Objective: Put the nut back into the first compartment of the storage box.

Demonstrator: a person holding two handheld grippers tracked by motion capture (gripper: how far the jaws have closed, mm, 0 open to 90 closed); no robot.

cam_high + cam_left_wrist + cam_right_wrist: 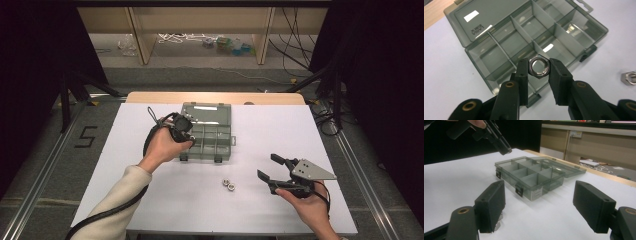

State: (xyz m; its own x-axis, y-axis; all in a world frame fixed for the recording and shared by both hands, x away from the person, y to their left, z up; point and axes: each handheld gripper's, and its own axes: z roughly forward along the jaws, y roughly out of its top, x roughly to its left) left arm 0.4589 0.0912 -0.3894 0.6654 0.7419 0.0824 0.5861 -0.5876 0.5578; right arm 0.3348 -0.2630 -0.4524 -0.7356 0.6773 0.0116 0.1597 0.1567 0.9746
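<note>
Left gripper (539, 68): jaws clamped on a hex nut (538, 66), above the near-left compartments of the open organiser box (207, 134)
Right gripper (272, 169): jaws wide apart, holding nothing, near-right on the table (150, 200)
Loose nuts (228, 184): two, touching, between box and right gripper

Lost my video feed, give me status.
Left gripper shut on hex nut over open compartment box. Right gripper open. Two nuts on table.
</note>
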